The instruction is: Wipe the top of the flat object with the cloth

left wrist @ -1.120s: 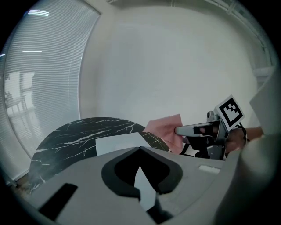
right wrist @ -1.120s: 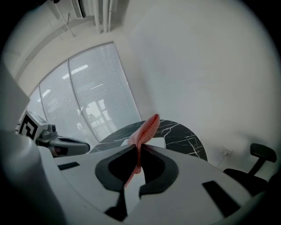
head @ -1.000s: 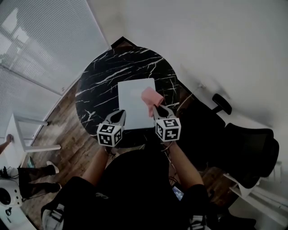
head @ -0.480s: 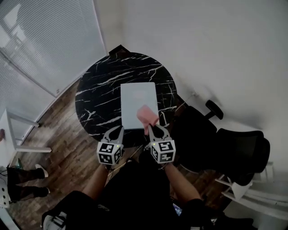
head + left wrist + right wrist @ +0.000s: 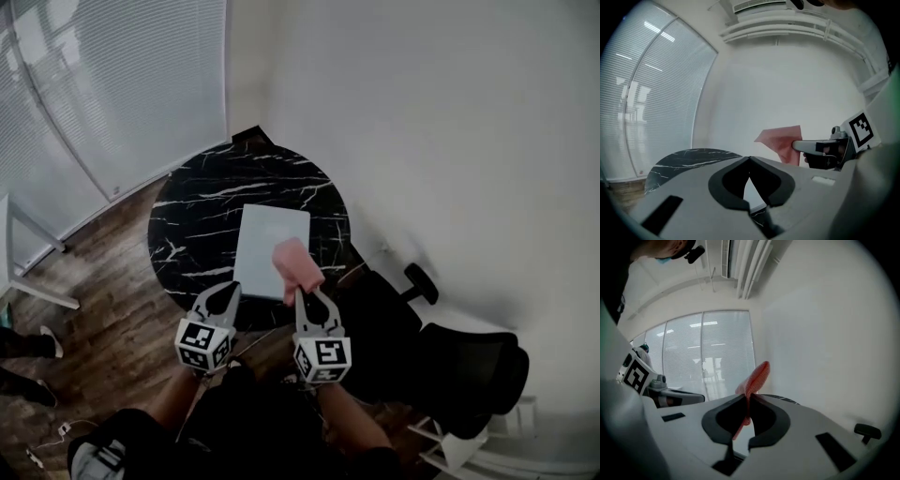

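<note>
Head view: set high above the person, facing steeply down. The round counter (image 5: 187, 216) lies farther out, with both grippers near.

Left gripper view: mounted low on the left gripper (image 5: 223, 290), facing along its fingers toward the far wall, close above the counter.

Right gripper view: mounted likewise on the right gripper (image 5: 310, 292), angled left toward the window blinds (image 5: 717, 352).

All three views share the counter and the cloth (image 5: 296, 266). Each gripper view also catches the other gripper at its edge.

left gripper (image 5: 224, 287) with fingers together and empty, right gripper (image 5: 304, 292) beside it, fingers tight on cloth (image 5: 294, 263)
</note>
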